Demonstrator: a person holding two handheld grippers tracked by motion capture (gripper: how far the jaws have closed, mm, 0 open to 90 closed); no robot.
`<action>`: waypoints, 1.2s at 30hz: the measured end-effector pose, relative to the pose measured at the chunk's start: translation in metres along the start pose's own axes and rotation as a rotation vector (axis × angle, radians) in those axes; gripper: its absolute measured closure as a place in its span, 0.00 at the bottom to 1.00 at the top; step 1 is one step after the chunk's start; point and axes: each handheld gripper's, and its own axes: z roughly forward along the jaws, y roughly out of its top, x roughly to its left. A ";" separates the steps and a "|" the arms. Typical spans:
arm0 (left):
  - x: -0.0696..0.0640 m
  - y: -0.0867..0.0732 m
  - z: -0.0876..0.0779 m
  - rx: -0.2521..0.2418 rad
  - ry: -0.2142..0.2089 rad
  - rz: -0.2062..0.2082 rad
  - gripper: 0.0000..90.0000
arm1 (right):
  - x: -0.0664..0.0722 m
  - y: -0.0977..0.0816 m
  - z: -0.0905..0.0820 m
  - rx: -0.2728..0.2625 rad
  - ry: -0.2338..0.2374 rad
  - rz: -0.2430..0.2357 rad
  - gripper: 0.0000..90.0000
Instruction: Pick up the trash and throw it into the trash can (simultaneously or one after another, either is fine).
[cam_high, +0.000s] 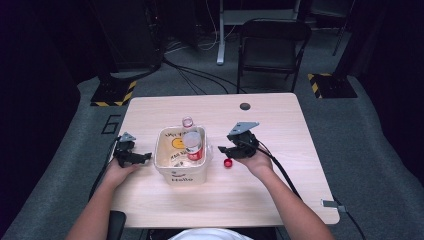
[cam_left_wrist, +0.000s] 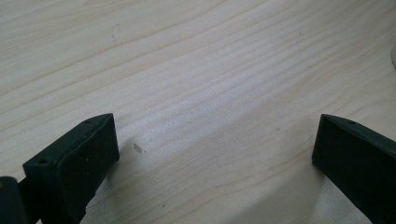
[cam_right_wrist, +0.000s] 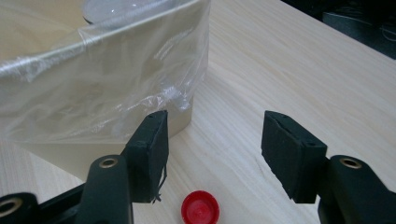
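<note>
With a capless bottle (cam_high: 192, 145) already in the lined bin (cam_high: 172, 172), the red cap (cam_right_wrist: 200, 208) right of the bin remains. Right gripper (cam_right_wrist: 212, 154) straddles it, jaws half-wide, not gripping; left gripper (cam_left_wrist: 212, 158) rests wide open, empty, left of the bin.

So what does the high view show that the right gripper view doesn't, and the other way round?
High view alone: both hands, the left gripper, the bottle standing in the bin, a chair beyond the table. Right gripper view alone: the right gripper from close up, jaws apart, their pads touching nothing, and the clear bag draped over the bin's rim. Both: the red cap lying on the table beside the bin, near the right gripper.
</note>
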 end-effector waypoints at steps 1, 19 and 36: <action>0.000 0.000 0.000 0.001 0.000 0.000 0.00 | 0.000 -0.004 0.002 0.002 0.008 0.014 0.46; 0.000 0.000 0.000 0.000 0.000 0.000 0.00 | -0.004 -0.032 0.017 0.017 0.038 0.050 0.51; 0.000 0.000 0.000 0.002 -0.001 -0.002 0.00 | 0.001 -0.051 0.037 0.107 0.042 0.019 0.56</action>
